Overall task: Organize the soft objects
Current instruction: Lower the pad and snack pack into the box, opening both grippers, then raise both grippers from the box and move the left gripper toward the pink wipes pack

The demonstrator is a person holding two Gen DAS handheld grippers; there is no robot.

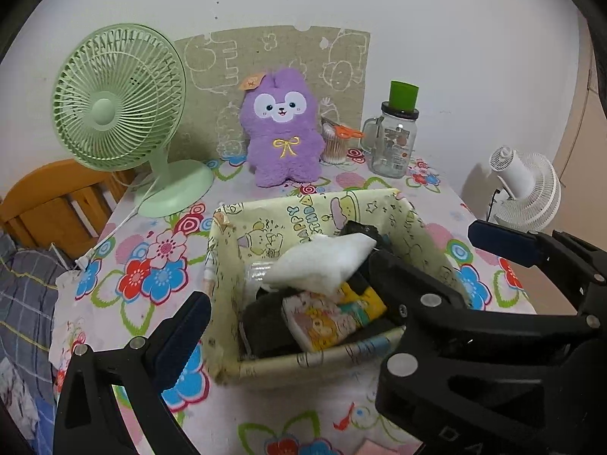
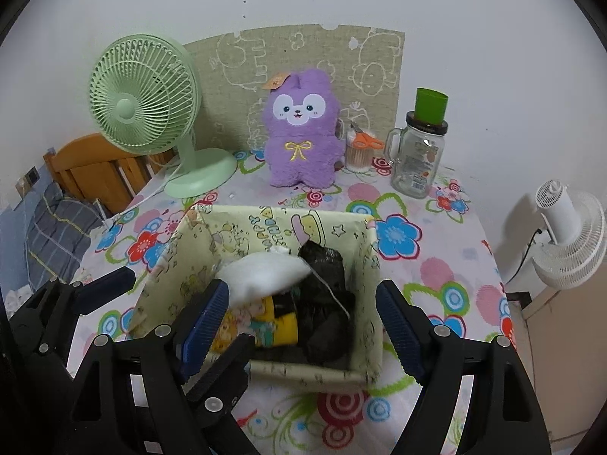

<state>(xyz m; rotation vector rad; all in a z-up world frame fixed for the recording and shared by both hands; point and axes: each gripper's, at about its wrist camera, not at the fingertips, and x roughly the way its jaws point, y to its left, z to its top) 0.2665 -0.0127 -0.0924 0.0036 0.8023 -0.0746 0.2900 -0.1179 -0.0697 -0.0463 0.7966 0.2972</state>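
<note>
A cream cartoon-print fabric basket point(image 1: 227, 227) point(image 2: 182, 250) stands on the flowered table. Inside lie a white padded cloth point(image 1: 322, 261) point(image 2: 265, 273), black fabric point(image 2: 326, 303) and a yellow printed pouch point(image 1: 334, 318) point(image 2: 261, 326). A purple plush bunny point(image 1: 282, 129) point(image 2: 301, 132) sits upright behind the basket. My left gripper point(image 1: 284, 299) is open and empty at the basket's near left corner. My right gripper point(image 2: 303, 318) is open and empty, its fingers straddling the basket's near end; it shows at the right of the left wrist view point(image 1: 436, 261).
A green desk fan point(image 1: 117, 102) point(image 2: 146, 102) stands back left. A glass jar with a green cup on it point(image 1: 394, 144) point(image 2: 417, 151) and a cotton-swab pot with orange scissors point(image 1: 335, 140) stand back right. A white fan point(image 2: 569, 227) stands off the table's right edge.
</note>
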